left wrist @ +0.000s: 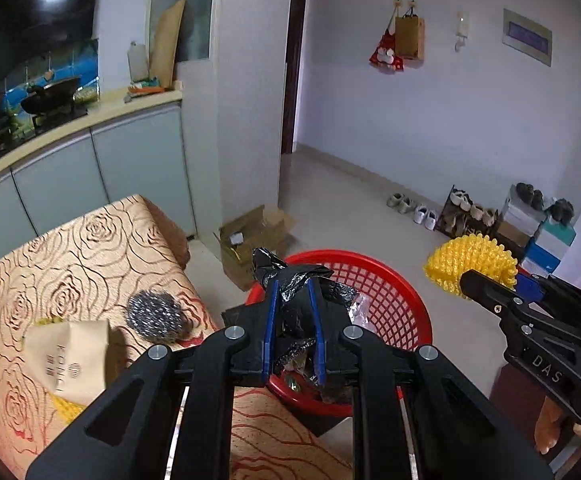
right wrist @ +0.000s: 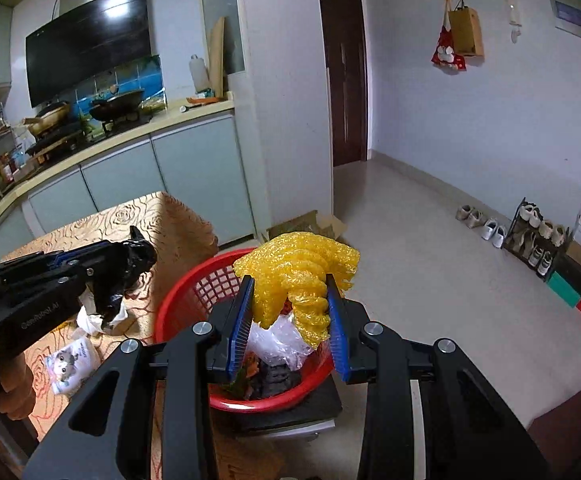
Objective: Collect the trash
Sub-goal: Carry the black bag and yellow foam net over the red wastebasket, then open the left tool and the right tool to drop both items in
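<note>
- Crumpled black plastic bag (left wrist: 290, 280) is clamped in left gripper (left wrist: 292, 284), held over near rim of round red plastic mesh basket (left wrist: 390, 300).
- Yellow bubble-wrap wad (right wrist: 298, 276) is pinched in right gripper (right wrist: 290, 284), above the same basket.
- Basket already holds clear plastic and dark scraps.

Black bag (left wrist: 290, 280): crumpled, shiny, pinched betw blue pads above red basket (left wrist: 390, 280) rim. Yellow foam net (right wrist: 298, 272): bunched, hangs over basket. Basket: mesh wall, round, part full w/ clear plastic + dark scraps, beside table.
</note>
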